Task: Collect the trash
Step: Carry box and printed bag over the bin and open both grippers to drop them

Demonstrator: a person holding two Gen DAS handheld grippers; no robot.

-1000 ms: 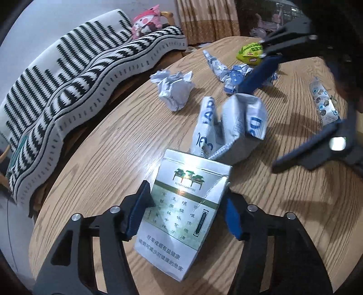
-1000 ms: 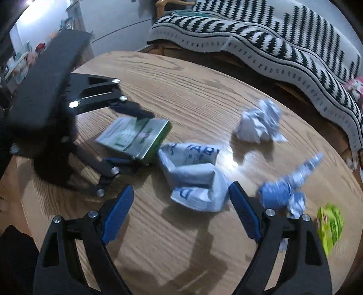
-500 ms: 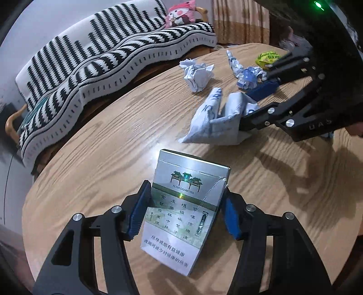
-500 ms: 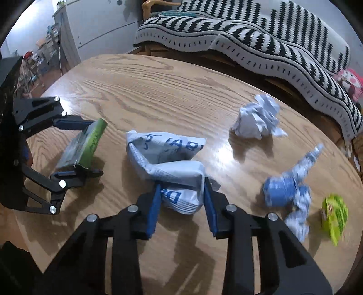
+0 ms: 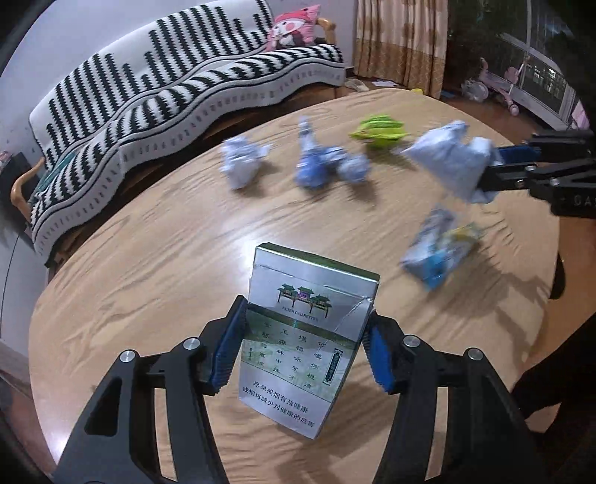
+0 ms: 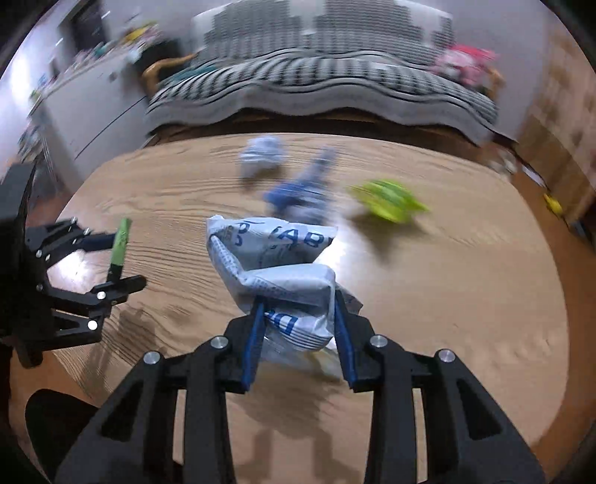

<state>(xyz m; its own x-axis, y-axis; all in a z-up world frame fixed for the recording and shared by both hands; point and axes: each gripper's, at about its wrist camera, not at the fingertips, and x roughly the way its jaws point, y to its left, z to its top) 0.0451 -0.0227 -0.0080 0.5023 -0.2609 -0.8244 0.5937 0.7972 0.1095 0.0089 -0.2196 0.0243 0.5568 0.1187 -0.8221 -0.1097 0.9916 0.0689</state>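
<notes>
A: Pinching a silver-green cigarette pack [image 5: 309,335], the left claw [image 5: 298,350] has its blue pads pressed on both sides of it; the pack is held above the wooden bench [image 5: 156,260].

B: And the right claw [image 6: 298,335]?

A: Clamped on a crumpled white bag with blue print [image 6: 275,268], also held over the bench. From the left wrist view that bag shows at about two o'clock, blurred.

B: What lies on the bench itself?

A: Toward twelve o'clock from the right claw, a white paper ball [image 6: 260,152], a blue-white wrapper [image 6: 301,190] just nearer, and a lime-green wrapper [image 6: 387,199] at one o'clock, all apart from each other. Another blue and yellow packet [image 5: 436,249] lies below the bag in the left wrist view, too blurred to read.

B: Behind the bench?

A: A sofa under a black-and-white striped cover [image 5: 149,93], with a pink plush toy [image 5: 294,31] on it.
</notes>
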